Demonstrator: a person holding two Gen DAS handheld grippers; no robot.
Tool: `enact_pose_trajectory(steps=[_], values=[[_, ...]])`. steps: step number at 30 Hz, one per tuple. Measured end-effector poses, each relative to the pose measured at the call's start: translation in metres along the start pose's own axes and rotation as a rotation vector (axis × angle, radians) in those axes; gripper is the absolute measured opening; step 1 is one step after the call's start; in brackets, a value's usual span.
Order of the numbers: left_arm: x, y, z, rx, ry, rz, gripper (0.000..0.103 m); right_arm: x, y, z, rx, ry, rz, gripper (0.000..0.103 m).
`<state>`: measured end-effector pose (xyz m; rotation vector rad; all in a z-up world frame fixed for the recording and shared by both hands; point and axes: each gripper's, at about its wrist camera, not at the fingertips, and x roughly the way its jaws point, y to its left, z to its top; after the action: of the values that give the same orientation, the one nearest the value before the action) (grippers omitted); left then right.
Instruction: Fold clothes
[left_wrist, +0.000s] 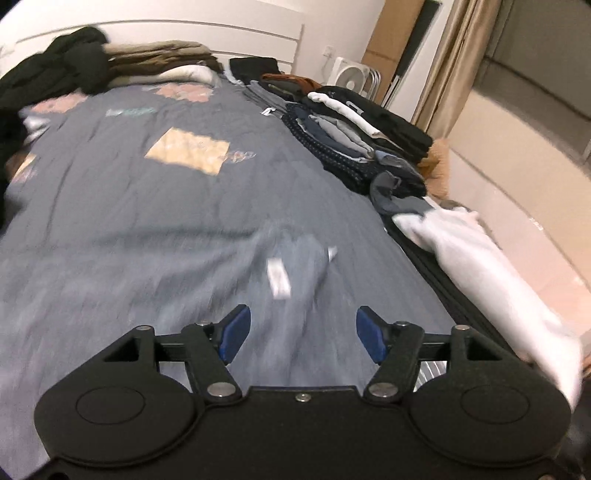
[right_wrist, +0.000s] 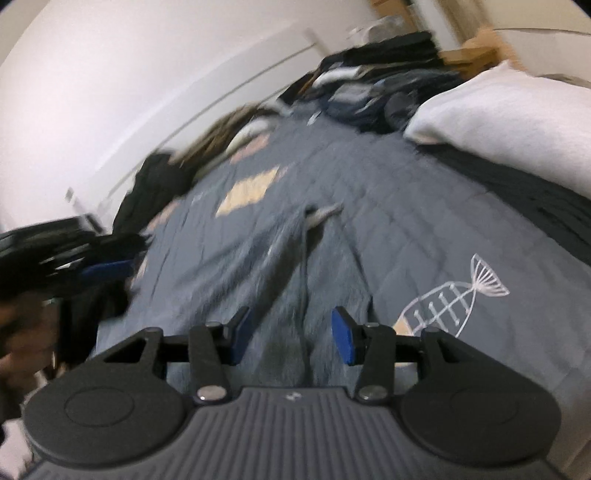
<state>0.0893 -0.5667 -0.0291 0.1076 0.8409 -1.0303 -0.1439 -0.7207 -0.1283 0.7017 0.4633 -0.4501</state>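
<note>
The grey garment (left_wrist: 295, 266) on the bed (left_wrist: 110, 206) is smeared by motion, its shape and label unreadable. The left tool (right_wrist: 107, 267) shows only as a dark blur at the right-wrist view's edge. The far piles of clothes (right_wrist: 369, 92) blur together there.

Each camera is sitting just behind its own gripper, looking forward and downward along the blue fingers, close over the grey bed cover (left_wrist: 155, 206). Both views are taking in the beige patch (left_wrist: 186, 154) ahead of the fingers and the folded clothes stacks (left_wrist: 354, 140) beyond on the right, while the right wrist view is also catching the left gripper (right_wrist: 107, 269) at its left.
</note>
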Motion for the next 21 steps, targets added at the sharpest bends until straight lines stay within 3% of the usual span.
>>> enact_pose_trajectory(steps=[5, 10, 21], values=[[-0.072, 0.000, -0.068, -0.036, 0.004, -0.027, 0.063, -0.008, 0.000, -0.023, -0.107, 0.114, 0.019, 0.046], [-0.124, -0.013, -0.116, -0.066, -0.043, -0.071, 0.063, -0.023, -0.006, -0.045, -0.157, 0.214, 0.020, 0.046], [-0.170, -0.028, -0.166, -0.165, -0.085, -0.123, 0.063, -0.030, 0.015, -0.083, -0.421, 0.425, 0.007, 0.026]])
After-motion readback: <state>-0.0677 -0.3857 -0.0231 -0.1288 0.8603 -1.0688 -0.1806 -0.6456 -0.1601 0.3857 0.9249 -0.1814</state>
